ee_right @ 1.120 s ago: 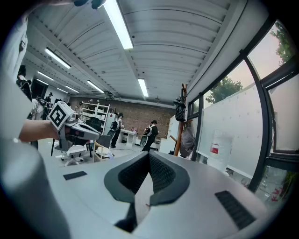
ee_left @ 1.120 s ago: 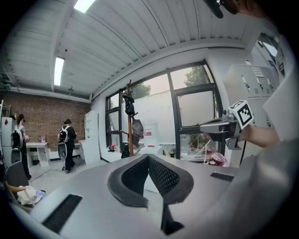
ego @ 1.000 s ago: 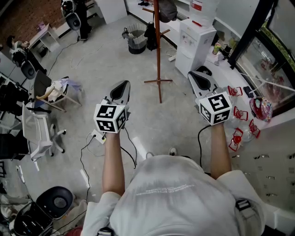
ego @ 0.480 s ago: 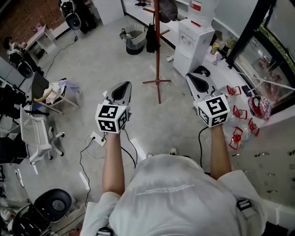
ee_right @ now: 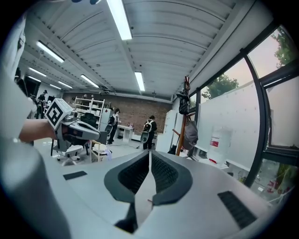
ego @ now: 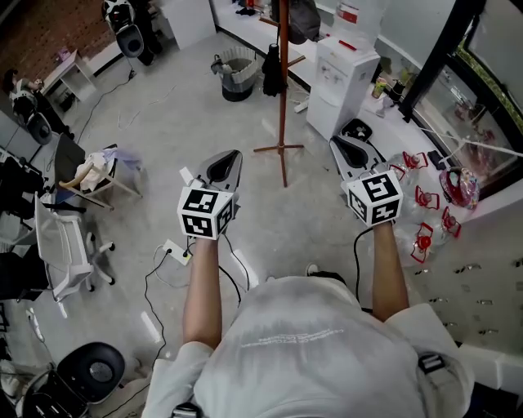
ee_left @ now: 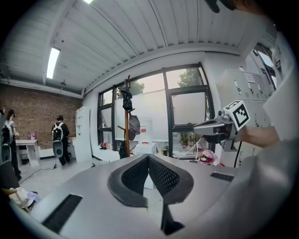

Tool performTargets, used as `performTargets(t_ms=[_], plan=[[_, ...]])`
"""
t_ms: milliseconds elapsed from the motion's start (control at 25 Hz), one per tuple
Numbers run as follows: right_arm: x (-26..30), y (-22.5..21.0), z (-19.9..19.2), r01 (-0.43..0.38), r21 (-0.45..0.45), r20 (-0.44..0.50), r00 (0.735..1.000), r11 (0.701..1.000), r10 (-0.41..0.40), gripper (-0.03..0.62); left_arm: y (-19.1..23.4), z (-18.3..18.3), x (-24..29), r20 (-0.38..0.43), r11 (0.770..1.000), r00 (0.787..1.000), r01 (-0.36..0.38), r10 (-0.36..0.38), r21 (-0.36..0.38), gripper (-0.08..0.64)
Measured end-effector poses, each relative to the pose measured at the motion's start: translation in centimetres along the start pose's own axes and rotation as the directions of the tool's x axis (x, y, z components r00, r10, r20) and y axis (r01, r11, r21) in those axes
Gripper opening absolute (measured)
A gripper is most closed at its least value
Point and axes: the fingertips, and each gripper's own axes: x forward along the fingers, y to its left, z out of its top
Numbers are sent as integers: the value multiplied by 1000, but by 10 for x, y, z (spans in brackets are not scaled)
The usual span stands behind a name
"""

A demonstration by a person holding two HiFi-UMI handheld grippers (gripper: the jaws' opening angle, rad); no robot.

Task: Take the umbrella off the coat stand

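The coat stand [ego: 282, 90] is a red-brown pole on a cross foot, out on the floor ahead of me. A black folded umbrella [ego: 271, 69] hangs from a peg on its left side, and a grey bag [ego: 299, 18] hangs near the top. My left gripper [ego: 228, 162] and right gripper [ego: 346, 145] are held level, short of the stand and either side of it, both shut and empty. In the left gripper view the stand [ee_left: 127, 121] rises beyond the shut jaws of the left gripper [ee_left: 148, 156]. The right gripper view shows the stand [ee_right: 181, 135] beyond the right gripper [ee_right: 149, 153].
A white water dispenser [ego: 346, 69] stands right of the stand, and a bin [ego: 237, 75] to its left. Chairs [ego: 67, 237] and floor cables [ego: 173, 251] are on the left. A ledge with red items [ego: 425, 204] runs along the window. People [ee_left: 59, 136] stand far back.
Both hands have edged forward toward the coat stand, the left one also drifting right. Both grippers stay shut and empty.
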Motion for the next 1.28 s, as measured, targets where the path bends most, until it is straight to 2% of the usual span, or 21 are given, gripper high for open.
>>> performTargets(t_ms=[120, 320, 360, 440, 480, 680, 800, 1000, 1280], plan=[[-3, 5, -4, 25, 54, 5, 1000, 998, -25, 23, 5, -7, -5, -3, 1000, 1000, 9, -9, -11, 15], [-4, 16, -12, 44, 70, -18, 999, 997, -43, 23, 22, -22, -13, -11, 999, 1000, -7, 7, -37, 21], [-4, 17, -13, 48, 67, -24, 999, 997, -46, 23, 25, -25, -13, -14, 999, 1000, -13, 12, -43, 36], [-4, 15, -14, 54, 71, -24, 998, 996, -53, 23, 30, -28, -11, -21, 999, 999, -25, 24, -45, 146], [-4, 13, -13, 58, 80, -18, 998, 995, -57, 23, 32, -28, -9, -22, 999, 999, -29, 28, -44, 169], [9, -11, -20, 79, 159, -20, 997, 984, -77, 23, 31, -18, 10, 21, 999, 1000, 5, -4, -37, 187], [30, -24, -26, 75, 173, -28, 997, 982, -71, 23, 32, -15, 30, 22, 999, 999, 25, -24, -25, 187], [78, -52, -38, 43, 164, -5, 999, 985, -43, 23, 58, -24, 79, -29, 1000, 1000, -7, 6, -29, 187], [161, -138, -40, 17, 203, 32, 999, 979, -24, 23, 104, 2, 181, -52, 999, 998, -30, 28, -36, 214]])
